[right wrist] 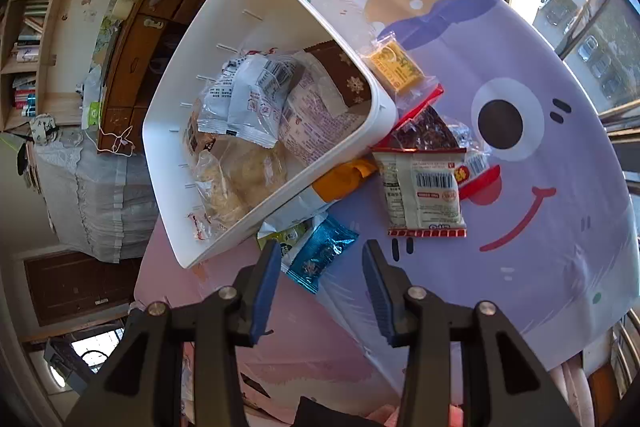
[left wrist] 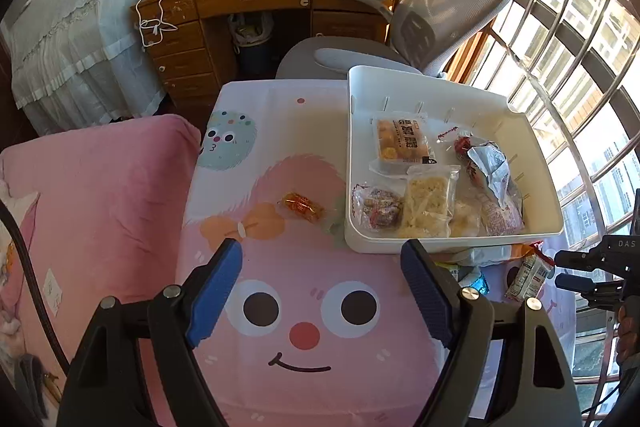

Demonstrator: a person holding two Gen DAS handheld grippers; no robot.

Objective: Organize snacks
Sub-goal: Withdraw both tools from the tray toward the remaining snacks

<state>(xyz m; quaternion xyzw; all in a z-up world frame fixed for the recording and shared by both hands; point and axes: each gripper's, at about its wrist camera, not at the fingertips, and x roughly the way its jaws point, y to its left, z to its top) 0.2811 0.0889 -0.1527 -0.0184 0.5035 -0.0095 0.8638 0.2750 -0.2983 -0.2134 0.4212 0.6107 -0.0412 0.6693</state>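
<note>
Snacks in crinkly plastic wrappers lie partly on the counter, which is covered by a smooth cartoon-printed cloth, and partly in a white plastic bin. Nearest the right hand-held gripper is a shiny blue foil packet, lying below the gap between its blue ribbed pads; the jaws stand partly spread, pinching nothing, and point steeply down. Just beyond lie a white packet with red edges, a dark red packet and a yellow square one, all loose beside the bin's rim. An orange-and-white bag is tucked under the bin's corner. The left hand-held gripper is tilted down over the pink face on the cloth, jaws wide, empty. Past it lies a small orange candy, alone on the cloth, near the bin's left wall. Inside the rectangular bin are a clear pack of pale crisp noodles, an orange-labelled pack, and several crumpled clear and silver wrappers.
</note>
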